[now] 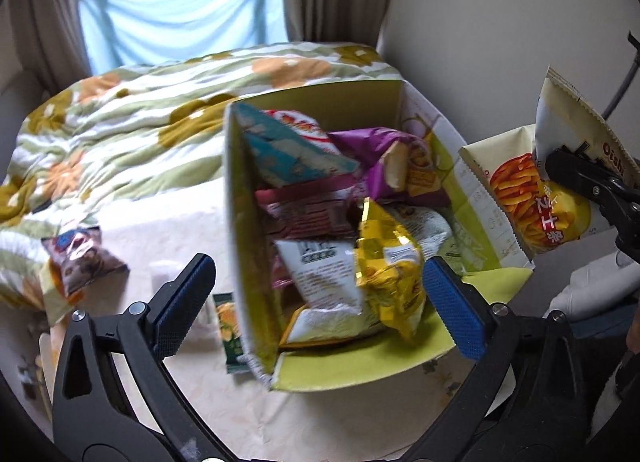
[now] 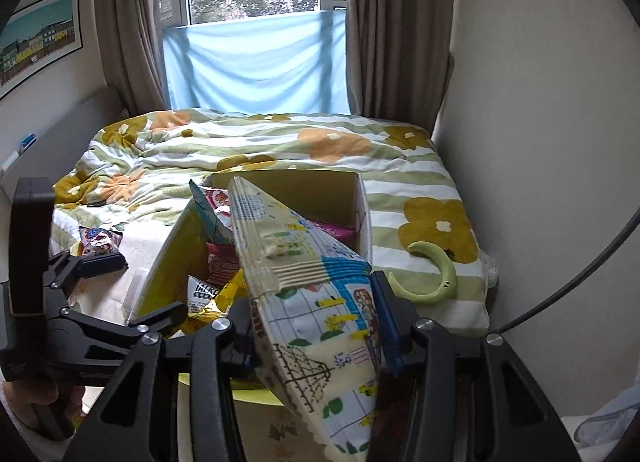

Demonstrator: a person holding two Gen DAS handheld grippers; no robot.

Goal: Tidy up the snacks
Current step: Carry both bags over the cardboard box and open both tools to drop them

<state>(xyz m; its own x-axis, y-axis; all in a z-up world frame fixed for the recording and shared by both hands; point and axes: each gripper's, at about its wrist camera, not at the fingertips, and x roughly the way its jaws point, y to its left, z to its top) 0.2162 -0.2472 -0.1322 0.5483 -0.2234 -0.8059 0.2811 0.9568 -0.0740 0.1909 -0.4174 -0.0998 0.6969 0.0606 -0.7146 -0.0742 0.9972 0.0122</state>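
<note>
A green-lined cardboard box (image 1: 332, 374) stands on the bed, filled with several snack bags, a gold one (image 1: 384, 262) on top. My left gripper (image 1: 316, 302) is open and empty just above the box's near end. My right gripper (image 2: 316, 338) is shut on a cream Oishi snack bag (image 2: 320, 322) and holds it upright over the box's right side; the bag also shows at the right of the left wrist view (image 1: 540, 198). The box shows behind the bag in the right wrist view (image 2: 160, 262).
A brown snack bag (image 1: 80, 262) and a green packet (image 1: 230, 330) lie on the bed left of the box. A flowered quilt (image 2: 280, 142) covers the far bed. A green curved hook (image 2: 436, 274) lies on the quilt at the right. Walls close both sides.
</note>
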